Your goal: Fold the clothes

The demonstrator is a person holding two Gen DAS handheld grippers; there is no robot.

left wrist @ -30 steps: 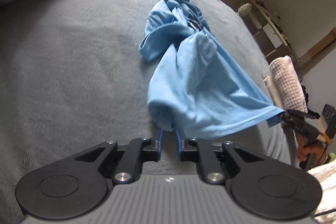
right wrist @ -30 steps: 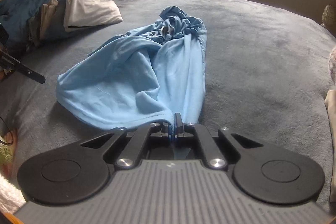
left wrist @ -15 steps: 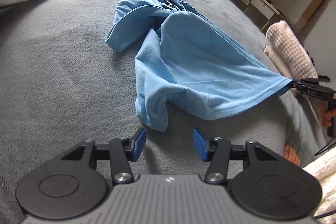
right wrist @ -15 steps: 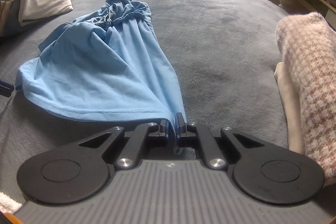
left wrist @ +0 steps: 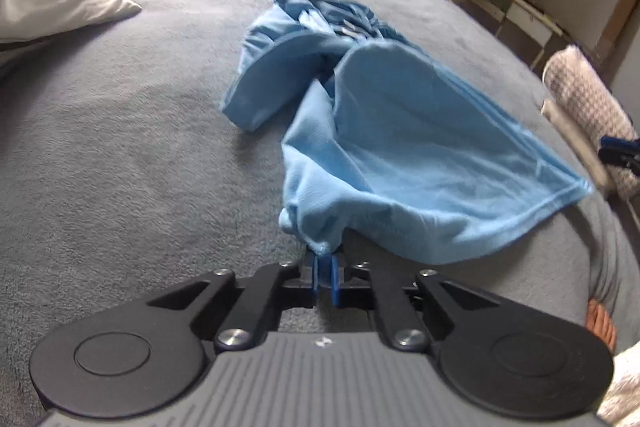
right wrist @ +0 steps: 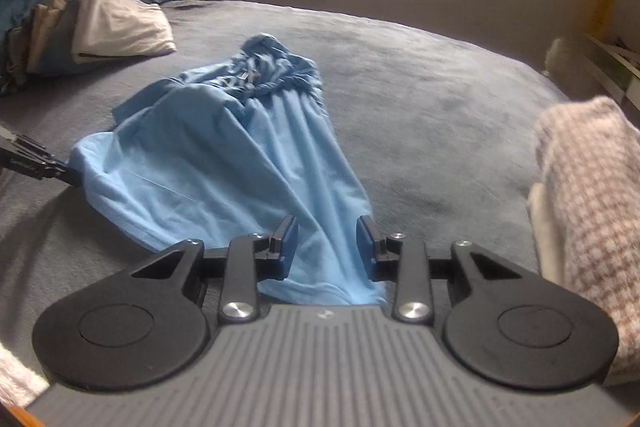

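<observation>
On the grey bed (left wrist: 120,155), in the left wrist view, the blue shirt (left wrist: 400,147) lies crumpled and soft, light enough to drag by a hem corner. The left gripper (left wrist: 324,277), tilted down, has its jaws clamped on the near corner. Across in the right wrist view, the right gripper (right wrist: 328,247) has just been opening; its jaws stand apart, the shirt's hem (right wrist: 320,291) lying slack between them.

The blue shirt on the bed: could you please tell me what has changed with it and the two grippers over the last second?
The left gripper opened, released its corner, then closed again and is now shut on a bunched corner of the blue shirt. The right gripper, clamped on the hem before, has just been opening; the cloth lies loose between its fingers. The shirt's bunched top, the grey bedspread and the white pillow stayed put.
</observation>
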